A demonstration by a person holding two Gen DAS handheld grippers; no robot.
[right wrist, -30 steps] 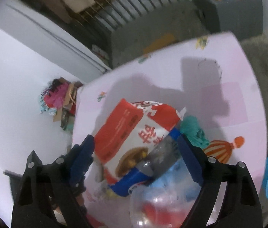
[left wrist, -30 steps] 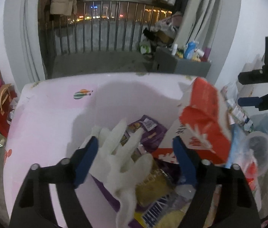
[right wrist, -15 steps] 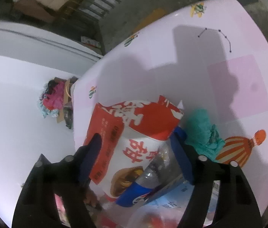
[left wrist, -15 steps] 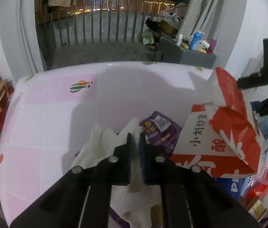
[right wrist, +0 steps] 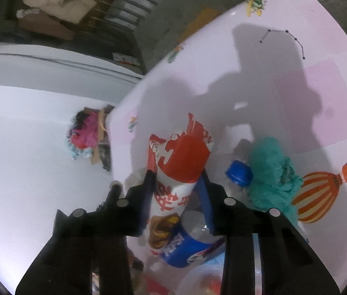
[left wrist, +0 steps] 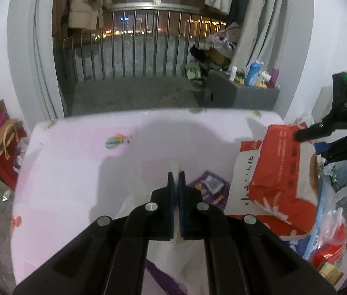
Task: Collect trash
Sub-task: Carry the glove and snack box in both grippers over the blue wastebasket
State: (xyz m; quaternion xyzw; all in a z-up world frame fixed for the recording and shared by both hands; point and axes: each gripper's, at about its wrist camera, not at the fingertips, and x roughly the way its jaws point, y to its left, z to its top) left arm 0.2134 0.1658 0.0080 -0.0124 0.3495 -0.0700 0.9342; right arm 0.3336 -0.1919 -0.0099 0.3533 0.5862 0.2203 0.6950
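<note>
Since a moment ago the left claw (left wrist: pixel 176 175) has snapped tight on the white tissue (left wrist: pixel 175 167), which was lying loose between its wide-open fingers before; now a small tuft pokes out past the blue pads, and more of the tissue hangs under the claw over the pink worktop (left wrist: pixel 75 162); the right claw (right wrist: pixel 177 184) has also come in on the red and white snack bag (right wrist: pixel 180 162), and its two blue fingers press the bag from both sides, so it is gripping the bag; the bag stands up tall between the fingers, with its torn red top pointing away from the camera; in the left view the same bag (left wrist: pixel 276 162) sits to the right, with the right claw (left wrist: pixel 306 135) at its top edge; just beside the left claw lies a purple wrapper (left wrist: pixel 210 189) flat on the worktop; under the right claw lies a clear bottle with a blue label (right wrist: pixel 185 245) and a blue cap (right wrist: pixel 238 173); a teal cloth (right wrist: pixel 271 172) is bunched up next to the cap; an orange striped balloon picture (right wrist: pixel 318 194) is printed on the worktop beside the cloth; a clear plastic cup (left wrist: pixel 345 211) sits at the far right in the left view; behind the worktop there is a metal railing (left wrist: pixel 134 44) with night lights past it.
</note>
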